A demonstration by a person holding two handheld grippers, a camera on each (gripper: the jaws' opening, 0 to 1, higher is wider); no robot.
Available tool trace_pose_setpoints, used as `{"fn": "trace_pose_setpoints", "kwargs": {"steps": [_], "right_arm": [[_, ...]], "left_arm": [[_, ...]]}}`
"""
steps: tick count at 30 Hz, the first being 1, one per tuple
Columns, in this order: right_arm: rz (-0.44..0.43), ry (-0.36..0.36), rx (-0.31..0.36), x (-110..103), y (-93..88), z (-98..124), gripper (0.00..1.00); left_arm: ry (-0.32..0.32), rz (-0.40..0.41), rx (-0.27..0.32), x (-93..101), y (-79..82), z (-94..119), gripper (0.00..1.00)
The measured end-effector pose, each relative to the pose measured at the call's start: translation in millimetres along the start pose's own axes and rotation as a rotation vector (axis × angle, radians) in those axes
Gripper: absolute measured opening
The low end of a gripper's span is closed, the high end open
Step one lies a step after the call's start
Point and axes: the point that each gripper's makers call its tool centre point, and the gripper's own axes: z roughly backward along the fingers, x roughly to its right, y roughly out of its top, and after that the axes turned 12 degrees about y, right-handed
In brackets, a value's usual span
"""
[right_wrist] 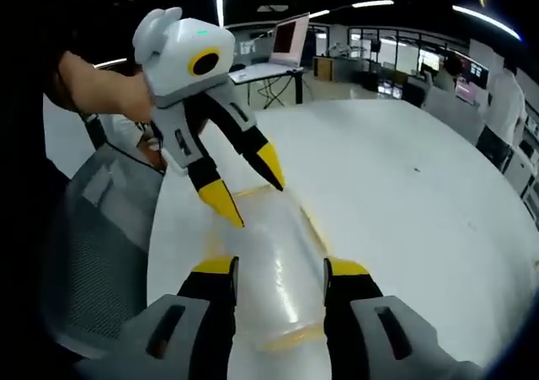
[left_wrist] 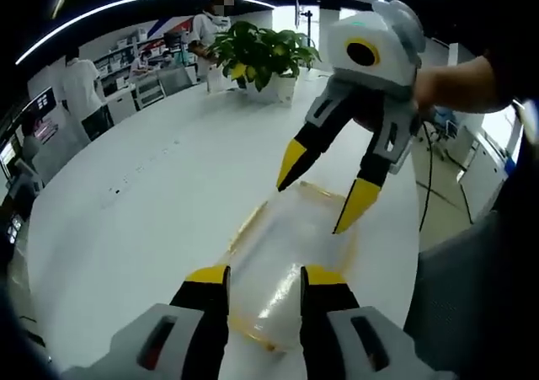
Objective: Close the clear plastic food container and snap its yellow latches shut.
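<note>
Big white round worktop (left_wrist: 152, 203) in an office, potted green plant (left_wrist: 263, 56) at its far edge. The clear plastic food container with yellow latches (left_wrist: 290, 258) lies flat on it between both grippers. Left gripper (left_wrist: 264, 276) and right gripper (right_wrist: 278, 266) both have jaws spread wide, hovering at opposite ends, holding nothing.

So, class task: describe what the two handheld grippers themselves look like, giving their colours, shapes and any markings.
Both match. In the left gripper view, the right gripper has a rounded white head with a black circle ringed in yellow, grey-black linkage arms and pointed yellow tips. The left gripper shows grey bodies with dark slots and black jaws capped yellow. In the right gripper view, the left gripper's white head carries a small green light.
</note>
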Motion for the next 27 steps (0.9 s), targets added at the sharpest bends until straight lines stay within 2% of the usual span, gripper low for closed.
{"fn": "trace_pose_setpoints", "kwargs": {"steps": [7,12,15,18,21,25,27], "right_arm": [[0.040,0.039,-0.041,-6.2,-3.8,-15.3,0.42],[0.061,0.041,-0.063,-3.5,-6.7,-19.6,0.43],[0.056,0.028,-0.055,3.6,-3.9,-19.6,0.47],[0.066,0.030,-0.053,5.2,0.1,-19.1,0.46],[0.089,0.038,-0.079,8.7,-0.4,-19.1,0.46],[0.086,0.087,-0.096,11.6,-0.9,-20.4,0.50],[0.121,0.102,-0.144,14.8,-5.1,-21.3,0.50]], "left_arm": [[-0.033,-0.123,-0.015,13.9,-6.4,-1.8,0.27],[-0.063,-0.124,-0.007,24.8,-4.1,-1.9,0.27],[-0.064,-0.158,-0.002,31.8,-4.1,-0.1,0.30],[-0.078,-0.178,-0.001,38.8,-5.2,1.1,0.35],[-0.091,-0.217,0.000,46.8,-6.6,1.1,0.36],[-0.106,-0.299,-0.006,57.0,-9.3,1.0,0.37],[-0.118,-0.368,-0.020,62.3,-13.3,0.5,0.37]]}}
